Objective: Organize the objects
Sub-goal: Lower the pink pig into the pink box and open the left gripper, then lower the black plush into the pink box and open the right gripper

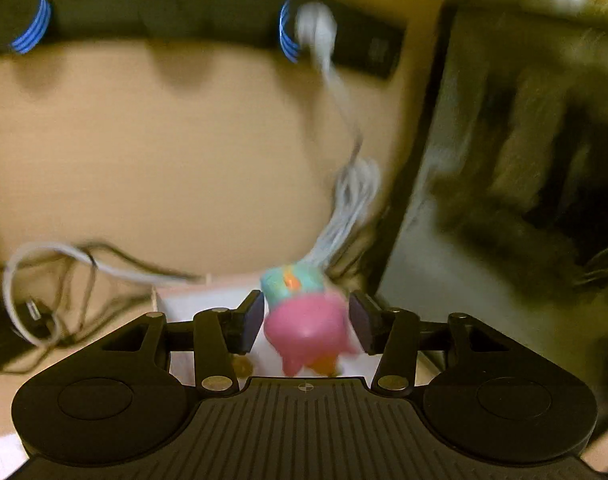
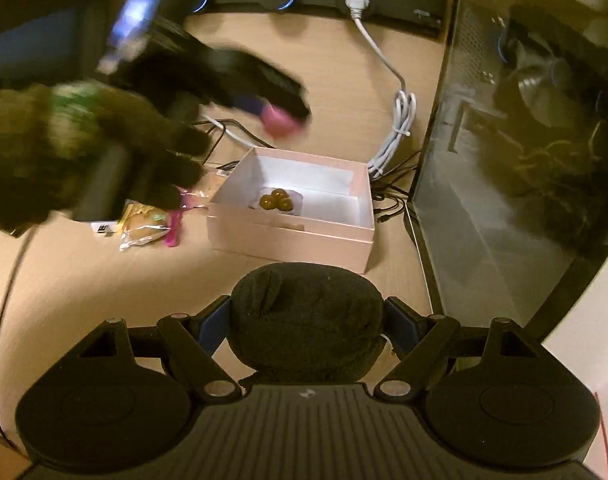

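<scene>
Pink toy (image 1: 304,320) sits pinched in the left gripper (image 1: 305,320), jaws half shut, above the box (image 2: 359,204). Dark fabric bundle (image 2: 305,324) fills the right gripper (image 2: 305,326), jaws wide, short of the box. Hands may collide over the box, jarring the toy loose.

We saw matt black plastic on the right gripper (image 2: 307,326), ribbed on its top, with small shiny metal pins. The dark bundle (image 2: 305,320) between its jaws looked like fuzzy knit cloth. Ahead sat a smooth matt pink cardboard box (image 2: 292,236) on a pale wood-grain desk (image 2: 84,280). The toy (image 1: 304,320) in the left gripper (image 1: 305,318) looked like smooth painted plastic.
</scene>
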Demonstrator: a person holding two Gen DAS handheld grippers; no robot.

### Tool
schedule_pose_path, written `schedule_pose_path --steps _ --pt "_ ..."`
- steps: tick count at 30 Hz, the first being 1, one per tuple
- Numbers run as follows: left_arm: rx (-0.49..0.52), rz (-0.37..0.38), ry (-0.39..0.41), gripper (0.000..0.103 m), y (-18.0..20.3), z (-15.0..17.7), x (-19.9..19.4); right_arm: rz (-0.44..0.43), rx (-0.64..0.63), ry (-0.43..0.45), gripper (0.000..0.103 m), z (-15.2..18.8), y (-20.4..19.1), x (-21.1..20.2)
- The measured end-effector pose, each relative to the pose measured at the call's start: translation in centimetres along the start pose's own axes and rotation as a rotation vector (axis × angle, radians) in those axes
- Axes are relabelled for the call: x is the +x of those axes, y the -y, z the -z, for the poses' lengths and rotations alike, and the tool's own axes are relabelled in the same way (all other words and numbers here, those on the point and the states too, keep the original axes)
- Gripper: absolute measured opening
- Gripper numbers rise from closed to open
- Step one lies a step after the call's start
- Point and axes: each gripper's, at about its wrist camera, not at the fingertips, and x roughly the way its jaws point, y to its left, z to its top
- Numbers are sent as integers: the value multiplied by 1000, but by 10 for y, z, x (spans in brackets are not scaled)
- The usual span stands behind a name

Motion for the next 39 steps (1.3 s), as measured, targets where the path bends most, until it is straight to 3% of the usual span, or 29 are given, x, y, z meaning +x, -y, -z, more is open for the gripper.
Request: schedule_pose_path --steps 4,8,11,14,17,22,26,30,34,39 --pt "-166 12 23 49 -11 6 5 -36 0 39 81 -1 16 9" --pt "-117 -61 40 50 -18 25 -31 -110 18 38 81 -10 26 32" --pt "-146 -125 -2 50 -37 54 -70 -123 40 50 81 -27 26 48" --pt "-221 -185 -73 50 -60 89 -99 -92 24 125 73 -55 22 58" --pt "-319 -239 -131 49 -85 117 -120 -49 18 220 73 -91 22 68" --pt "-331 -289 -137 49 -109 133 -148 -7 62 305 74 -145 28 92" --pt "-321 -296 -136 49 -120 132 -161 -54 129 247 93 -146 35 100" --pt "-341 -267 -159 49 -120 137 -161 -44 85 117 101 -100 27 106" --pt "-337 -196 -206 49 -110 142 -152 -105 66 -33 103 -44 16 111" --pt "-308 -132 -245 49 -96 147 -148 -110 20 -120 103 -27 -10 141"
